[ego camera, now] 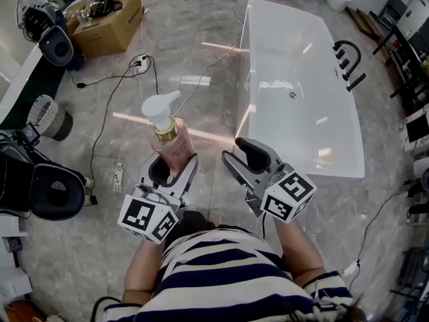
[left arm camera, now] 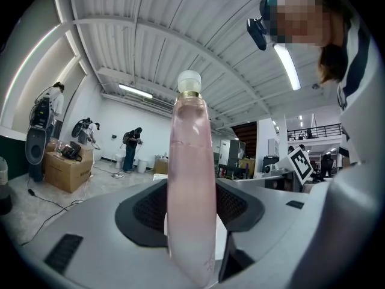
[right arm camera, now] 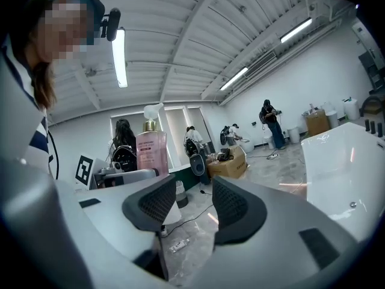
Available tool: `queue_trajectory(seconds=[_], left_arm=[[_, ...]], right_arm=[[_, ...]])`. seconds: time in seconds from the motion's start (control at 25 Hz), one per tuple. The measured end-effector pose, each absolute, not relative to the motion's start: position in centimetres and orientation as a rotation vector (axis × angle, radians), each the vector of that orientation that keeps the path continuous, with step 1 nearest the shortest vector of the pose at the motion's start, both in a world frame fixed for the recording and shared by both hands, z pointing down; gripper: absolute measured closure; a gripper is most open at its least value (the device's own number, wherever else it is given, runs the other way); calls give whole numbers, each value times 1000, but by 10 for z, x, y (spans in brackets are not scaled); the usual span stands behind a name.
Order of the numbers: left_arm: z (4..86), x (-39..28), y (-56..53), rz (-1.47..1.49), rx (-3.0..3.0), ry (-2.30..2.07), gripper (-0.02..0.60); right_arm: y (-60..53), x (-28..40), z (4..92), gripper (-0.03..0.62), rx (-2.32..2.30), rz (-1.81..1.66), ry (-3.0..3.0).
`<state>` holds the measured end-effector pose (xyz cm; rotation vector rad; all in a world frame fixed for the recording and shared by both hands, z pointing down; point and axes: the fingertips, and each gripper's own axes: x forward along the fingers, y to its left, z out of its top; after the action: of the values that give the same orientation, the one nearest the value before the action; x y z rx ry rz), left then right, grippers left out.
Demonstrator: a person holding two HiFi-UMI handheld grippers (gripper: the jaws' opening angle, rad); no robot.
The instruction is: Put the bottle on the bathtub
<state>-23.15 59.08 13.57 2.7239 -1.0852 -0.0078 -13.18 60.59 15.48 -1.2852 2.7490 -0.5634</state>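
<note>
Our left gripper's jaws were clamped on the pink bottle, the dark pads pressing its lower body from both sides. The bottle stood upright, with a gold collar and a white pump head on top. Our right gripper's jaws stood apart with nothing between them, and only the grey floor showed through the gap. In the head view the right gripper sat at 3 o'clock of the left one, near it but not touching. The bottle was held above the floor, clear of the white bathtub. The tub stretched away at 1 o'clock of the right gripper, with its near end just past that gripper. A black faucet stood at the tub's 3 o'clock side. Farther out, a cardboard box lay at 11 o'clock of the bottle and a speaker at 10 o'clock, with cables trailing over the floor between them.
</note>
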Motion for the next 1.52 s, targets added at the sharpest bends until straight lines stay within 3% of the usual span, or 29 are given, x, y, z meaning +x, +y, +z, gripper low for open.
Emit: queue_trajectory(seconds=[0.68, 1.52], left_arm=[[157, -222, 543, 5, 2768, -964, 348], [147, -237, 471, 50, 2909, -242, 348]], right_arm=[[555, -190, 128, 321, -1017, -511, 2840], [458, -248, 100, 320, -515, -513, 2982]])
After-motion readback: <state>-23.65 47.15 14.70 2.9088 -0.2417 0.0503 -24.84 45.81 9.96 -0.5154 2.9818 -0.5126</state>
